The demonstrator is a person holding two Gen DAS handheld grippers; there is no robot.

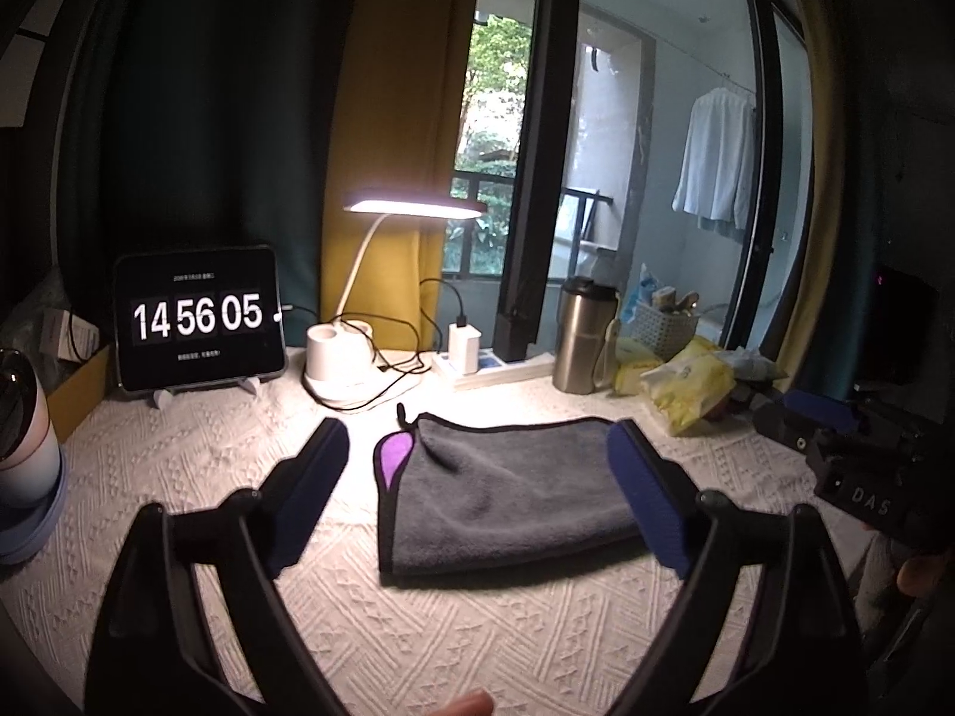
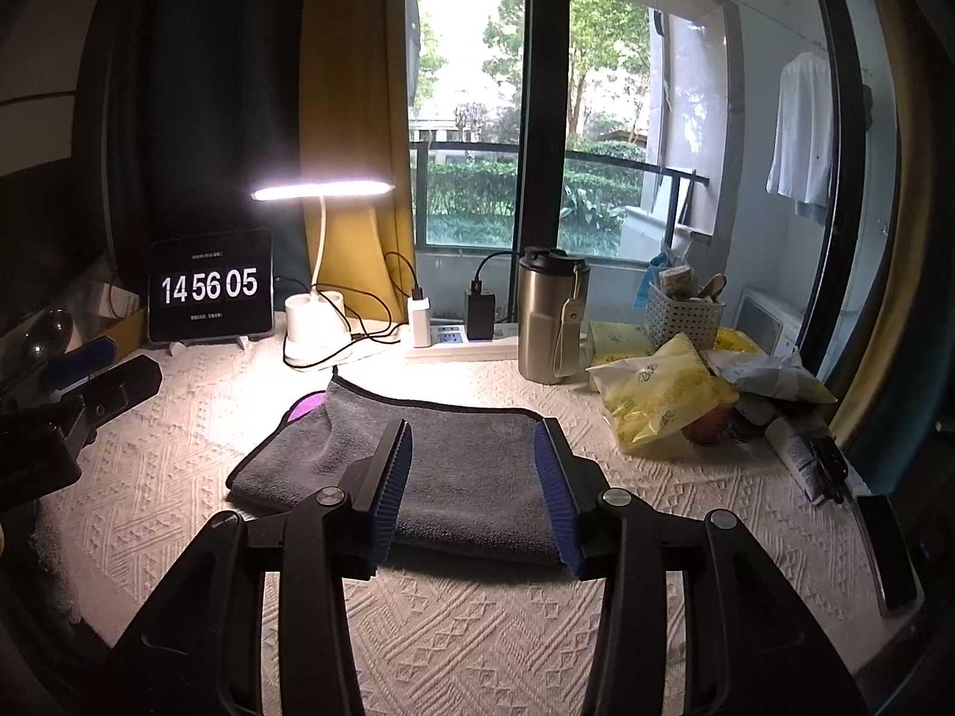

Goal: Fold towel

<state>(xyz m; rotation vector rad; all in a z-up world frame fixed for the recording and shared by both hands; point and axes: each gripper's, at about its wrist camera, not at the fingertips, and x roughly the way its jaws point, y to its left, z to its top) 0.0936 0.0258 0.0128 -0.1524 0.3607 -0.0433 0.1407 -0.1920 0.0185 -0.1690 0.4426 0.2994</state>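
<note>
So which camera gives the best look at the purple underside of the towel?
The left wrist view: the purple patch shows under the towel's lifted far-left corner. The right wrist view shows only a sliver.

The towel point(image 2: 453, 477) in the middle of the frame is grey with black edging and a purple underside showing at its upper left corner. The desk point(image 2: 477, 644) wears a cream cloth with a raised diamond pattern. Each claw point(image 2: 474, 501) is black with blue pads. At centre right, a silver mug point(image 2: 549, 322); beside it, yellow packets point(image 2: 656, 400).
</note>
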